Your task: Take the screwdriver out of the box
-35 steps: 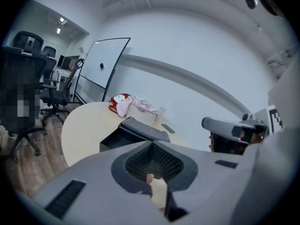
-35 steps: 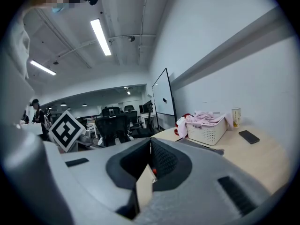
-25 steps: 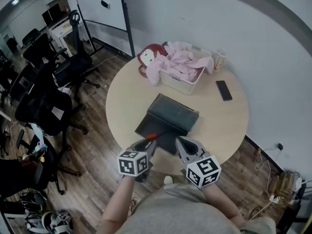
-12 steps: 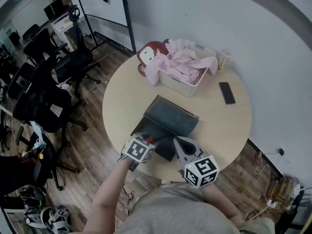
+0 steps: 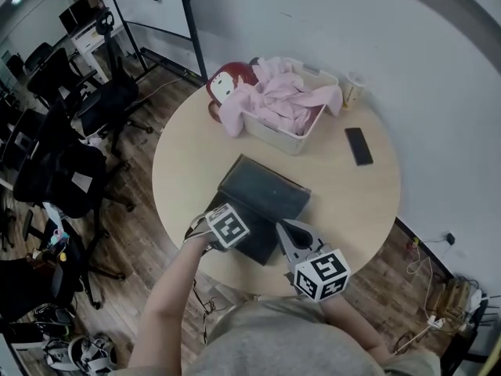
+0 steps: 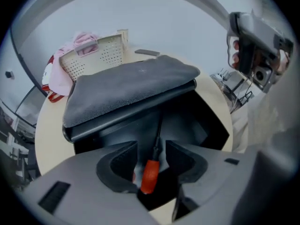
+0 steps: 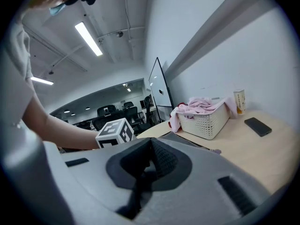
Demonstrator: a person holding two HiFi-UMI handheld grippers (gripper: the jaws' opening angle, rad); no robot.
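Observation:
A black box (image 5: 262, 188) lies open on the round table (image 5: 352, 202), its grey-lined lid (image 6: 131, 86) tilted up. Inside lies the screwdriver (image 6: 149, 175), red handle towards me, dark shaft pointing at the lid. My left gripper (image 6: 151, 156) points steeply down over the box's front. Its jaws stand open on either side of the handle, and the pads do not press on it. From the head view only its marker cube (image 5: 228, 225) shows, hiding the screwdriver. My right gripper (image 5: 283, 227) hovers by the box's near right corner, jaws shut and empty (image 7: 150, 149).
At the back of the table stands a white basket (image 5: 291, 131) with pink cloth and a red-haired doll (image 5: 223, 88). A phone (image 5: 359, 146) and a cup (image 5: 354, 88) are at the right. Office chairs (image 5: 70, 171) stand on the floor to the left.
My left gripper has tipped from nearly level to steeply down and sunk over the box's front. The red handle seen earlier is now under its cube. The right gripper drifted slightly.

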